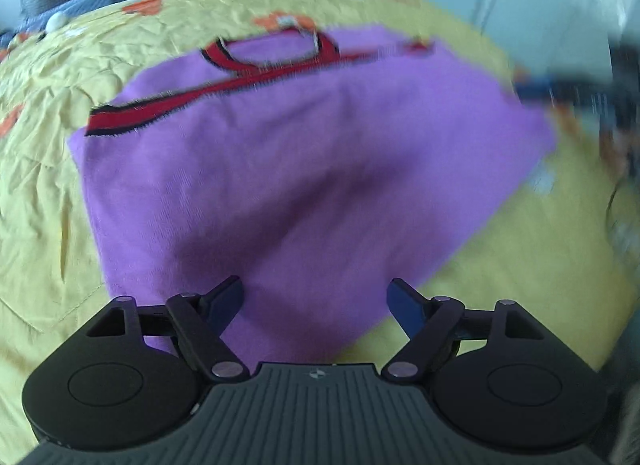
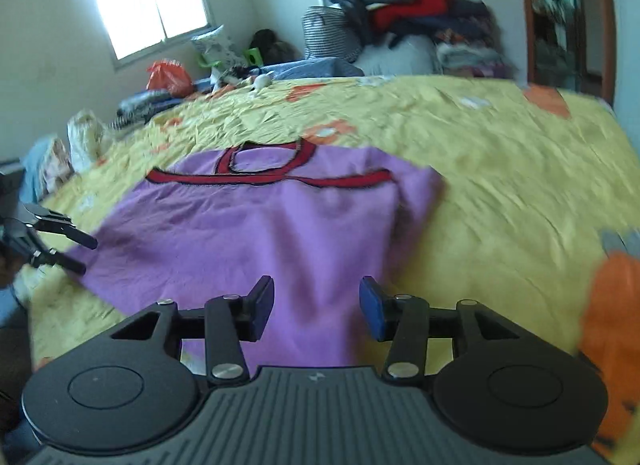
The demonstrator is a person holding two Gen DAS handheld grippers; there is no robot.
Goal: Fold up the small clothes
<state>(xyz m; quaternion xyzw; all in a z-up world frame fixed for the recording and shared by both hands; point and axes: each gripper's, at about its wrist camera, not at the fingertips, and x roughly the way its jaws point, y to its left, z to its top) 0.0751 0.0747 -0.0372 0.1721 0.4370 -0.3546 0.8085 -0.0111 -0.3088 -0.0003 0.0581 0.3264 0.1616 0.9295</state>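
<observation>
A shirt (image 2: 260,225) lies flat on a bed (image 2: 500,169), neckline toward the far side. The left tool (image 1: 316,305) hangs over its near hem; the right tool (image 2: 316,307) over its near right part. Behind the bed, a pile of clothes (image 2: 420,17) sits against the wall.

Purple top (image 1: 304,169): soft matt knit cloth, slightly fuzzy, w/ red ribbed trim (image 1: 132,119) edged in black. Yellow bedspread (image 2: 500,169): thin matt cloth, v. crinkled. Left gripper (image 1: 316,303) & right gripper (image 2: 316,305): matt black plastic bodies, ribbed grey centre, dull silver metal pivot pins; blue pads (image 2: 372,311) look rubbery. Orange bag (image 2: 168,79): glossy plastic. Door frame (image 2: 604,25): varnished wood.
</observation>
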